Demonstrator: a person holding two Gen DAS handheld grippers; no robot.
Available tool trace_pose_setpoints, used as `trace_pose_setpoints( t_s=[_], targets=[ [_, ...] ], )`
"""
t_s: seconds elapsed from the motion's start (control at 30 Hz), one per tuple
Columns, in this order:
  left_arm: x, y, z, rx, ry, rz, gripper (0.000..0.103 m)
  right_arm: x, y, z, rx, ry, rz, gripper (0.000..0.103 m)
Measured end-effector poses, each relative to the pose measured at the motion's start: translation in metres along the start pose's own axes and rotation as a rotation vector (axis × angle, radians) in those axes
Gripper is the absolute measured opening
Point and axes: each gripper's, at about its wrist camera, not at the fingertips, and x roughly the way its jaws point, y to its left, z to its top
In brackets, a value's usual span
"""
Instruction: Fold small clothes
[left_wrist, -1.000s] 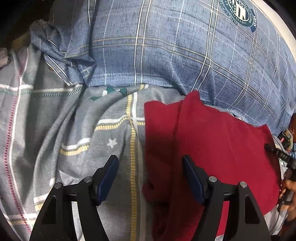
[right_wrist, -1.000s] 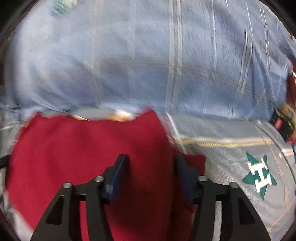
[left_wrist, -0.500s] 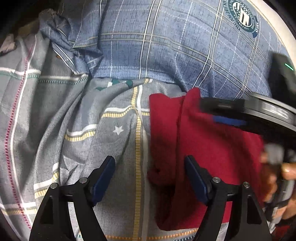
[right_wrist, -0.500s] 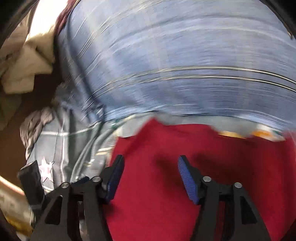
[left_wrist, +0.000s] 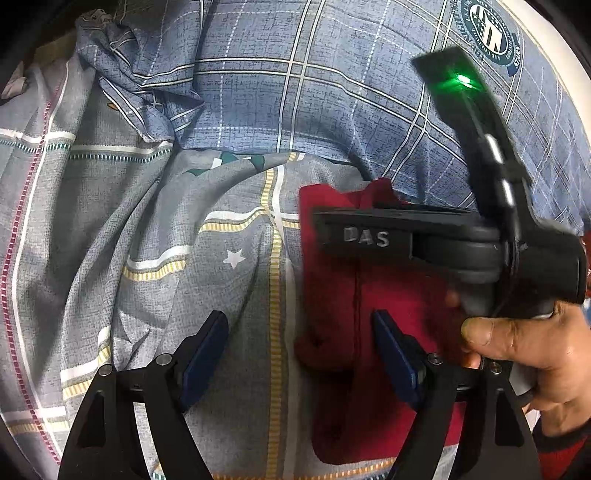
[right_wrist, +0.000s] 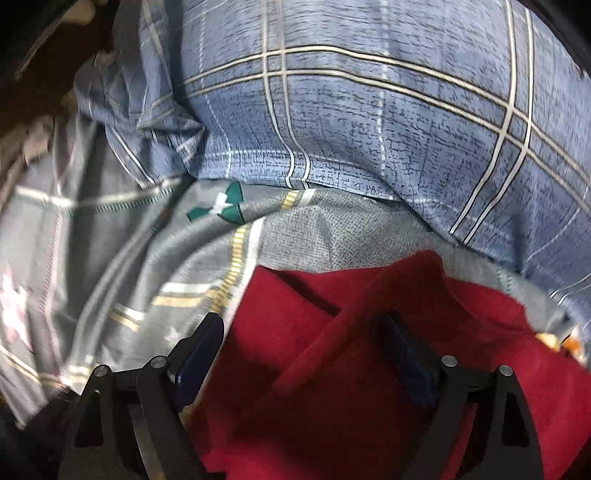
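Nearest the lens in the left wrist view, the left claw is held with its fingers apart and nothing between them, straddling the left edge of the red garment, which lies partly folded on the grey patterned bedsheet. In the right wrist view, the right claw is likewise seen spread, empty, and lowered over the garment's overlapping layers; whether its pads touch the cloth cannot be told. The right claw's body, gripped by the right hand, is shown crossing above the garment in the left wrist view. Beyond the garment, a blue plaid pillow is pressed against its far edge. The step is judged to be the taking of an edge for the next fold: both layers should be pinched together near a corner, the bedsheet beneath should be kept out of the bite, and the cloth should be lifted only enough to be carried over evenly.
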Motion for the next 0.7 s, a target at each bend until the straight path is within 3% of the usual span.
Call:
trace_pose_setpoints(
  t_s=[0.03, 0.1, 0.2, 0.4, 0.47, 0.5, 0.53, 0.63, 0.67, 0.7],
  targets=[
    [0.0, 0.0, 0.0, -0.003, -0.002, -0.008, 0.079, -0.001, 0.001, -0.001, -0.007, -0.011, -0.014, 0.069],
    [-0.001, 0.002, 0.002, -0.017, -0.012, -0.049, 0.079, -0.007, -0.003, -0.007, -0.017, -0.052, -0.021, 0.038],
    [0.003, 0.002, 0.003, -0.026, 0.001, -0.11, 0.079, -0.02, -0.02, -0.012, 0.036, -0.069, 0.064, 0.021],
    [0.019, -0.004, 0.003, 0.003, 0.023, -0.181, 0.074, -0.046, -0.05, -0.018, 0.125, -0.115, 0.184, 0.016],
    [0.023, -0.003, 0.004, -0.004, 0.026, -0.17, 0.054, -0.047, -0.053, -0.011, 0.14, -0.114, 0.198, 0.016],
    [0.022, -0.001, 0.006, -0.004, 0.015, -0.162, 0.037, -0.047, -0.054, -0.012, 0.145, -0.112, 0.202, 0.016],
    [0.02, -0.001, 0.007, -0.004, 0.005, -0.162, 0.031, -0.048, -0.055, -0.012, 0.147, -0.107, 0.206, 0.016],
    [0.011, -0.002, 0.007, -0.011, -0.014, -0.219, 0.025, -0.055, -0.058, -0.013, 0.191, -0.096, 0.239, 0.037],
    [0.008, -0.003, 0.007, 0.001, -0.024, -0.222, 0.025, -0.057, -0.063, -0.011, 0.211, -0.094, 0.253, 0.064],
    [0.006, -0.004, 0.006, 0.011, -0.031, -0.221, 0.024, -0.06, -0.064, -0.009, 0.231, -0.094, 0.26, 0.082]
  ],
)
